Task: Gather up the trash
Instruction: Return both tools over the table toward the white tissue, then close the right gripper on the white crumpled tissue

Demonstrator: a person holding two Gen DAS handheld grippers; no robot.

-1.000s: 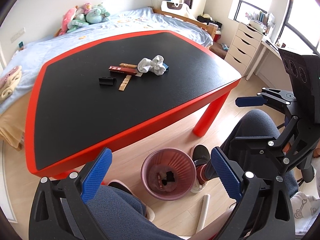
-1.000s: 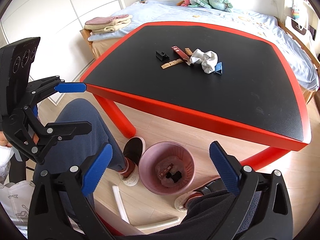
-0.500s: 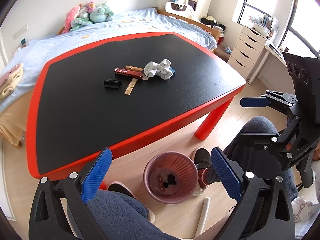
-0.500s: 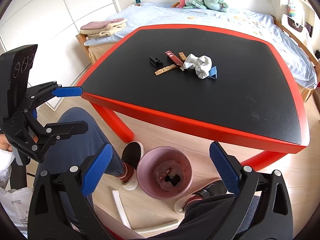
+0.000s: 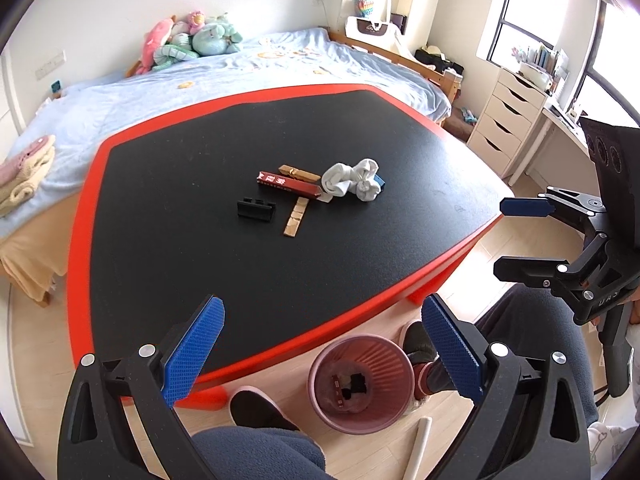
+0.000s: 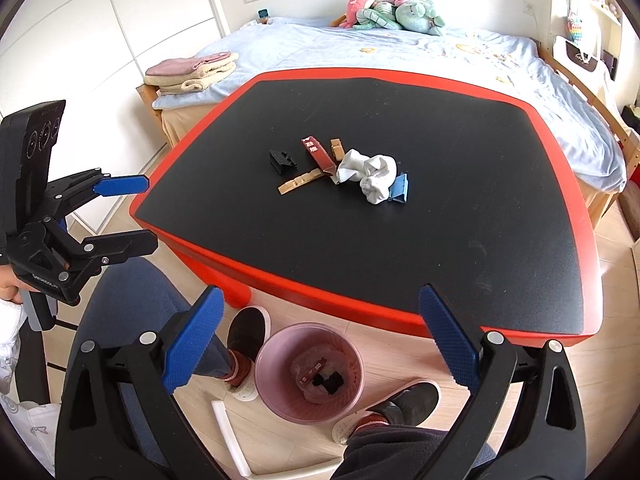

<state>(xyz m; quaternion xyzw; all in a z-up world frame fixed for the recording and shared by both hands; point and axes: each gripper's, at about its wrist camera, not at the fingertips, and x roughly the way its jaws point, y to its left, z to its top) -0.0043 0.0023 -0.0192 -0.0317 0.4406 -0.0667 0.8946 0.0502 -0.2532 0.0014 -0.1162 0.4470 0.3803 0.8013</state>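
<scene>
Both sets of tongs spread wide, gripping nothing. Left gripper (image 5: 322,344) low in the frame, over the near red edge of the table (image 5: 80,216), the pink bin (image 5: 361,383) showing between its blue pads. Right gripper (image 6: 318,338) likewise at bottom centre of its own view, also visible at the right edge of the left wrist view, held above the lap. Probably between pickups, drawn back and readying for another reach.

Trash clustered mid-frame on the black tabletop: crumpled white tissue (image 5: 352,179), dark red wrapper (image 5: 287,185) touching it, two tan wooden pieces (image 5: 296,216), black clip (image 5: 256,209) slightly apart to the left, blue clip (image 6: 399,189) tucked against the tissue. Bin on the floor just under the near edge, between the feet, likely for a short drop. A few scraps already inside.
</scene>
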